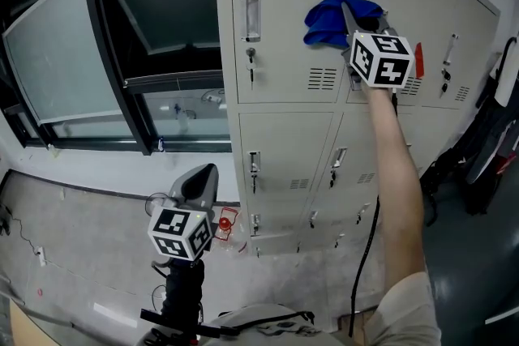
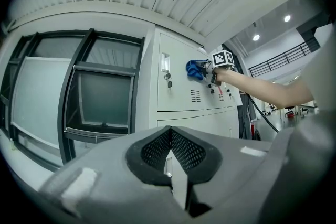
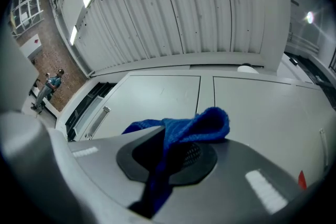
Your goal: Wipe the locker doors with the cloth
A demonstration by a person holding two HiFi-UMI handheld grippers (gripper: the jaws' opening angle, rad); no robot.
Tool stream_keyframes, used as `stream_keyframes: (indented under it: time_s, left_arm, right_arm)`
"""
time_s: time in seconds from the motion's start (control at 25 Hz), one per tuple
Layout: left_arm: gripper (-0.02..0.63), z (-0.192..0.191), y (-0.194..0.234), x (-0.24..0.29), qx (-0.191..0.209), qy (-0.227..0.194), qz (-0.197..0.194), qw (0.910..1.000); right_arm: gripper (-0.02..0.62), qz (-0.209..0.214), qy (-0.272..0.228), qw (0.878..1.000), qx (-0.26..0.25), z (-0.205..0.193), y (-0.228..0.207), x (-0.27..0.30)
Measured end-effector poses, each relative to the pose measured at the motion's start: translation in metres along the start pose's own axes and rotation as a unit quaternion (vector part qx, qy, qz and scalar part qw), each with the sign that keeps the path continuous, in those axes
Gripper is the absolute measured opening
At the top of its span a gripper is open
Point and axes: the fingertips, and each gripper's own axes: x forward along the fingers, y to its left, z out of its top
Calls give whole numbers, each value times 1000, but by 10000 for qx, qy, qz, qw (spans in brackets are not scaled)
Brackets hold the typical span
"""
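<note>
Jaws, right: our right gripper is clamped on the blue cloth, which bunches out past the tips.
Jaws, left: our left gripper has its pads closed together with nothing between them. It hangs low, at 7 o'clock in the head view, well apart from the lockers.
Cloth: it looks to lie against the upper left door, at that door's 3 o'clock edge, near the seam.
Key relation: most of that door's face lies toward 9 o'clock from the cloth, with the handle at the far edge.
Next move: we judge a sweep toward 9 o'clock. Only the right arm is within reach.
</note>
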Motion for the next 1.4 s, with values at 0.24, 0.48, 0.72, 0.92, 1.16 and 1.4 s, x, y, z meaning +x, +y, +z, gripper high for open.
stream_keyframes:
  time_s: [0.24,0.48,0.72,0.92,1.16,1.4]
  left_arm:
    - [-2,2,1,-1,32,-8,-3,10000]
    - [-2,2,10,-5,56,19,30,10000]
    - [-2,0,14,-4,60,49,-43,10000]
    - [-2,-5,18,-3,19,78,-89,9999]
    - [-2,-9,22,-1,-33,91,-85,9999]
    - [-2,-12,30,-1,-90,95,16,9999]
  right_arm:
    - [28,-99,-22,9996,262,-10,-6,-8]
    - [26,-164,-126,9991,370,-19,1,-13]
    - [26,-214,-150,9988,409,-20,18,-9]
    - [26,-126,-235,9987,428,-16,45,-1]
    - [26,14,-398,9987,326,-7,81,13]
    - [25,178,-537,9983,124,3,112,25]
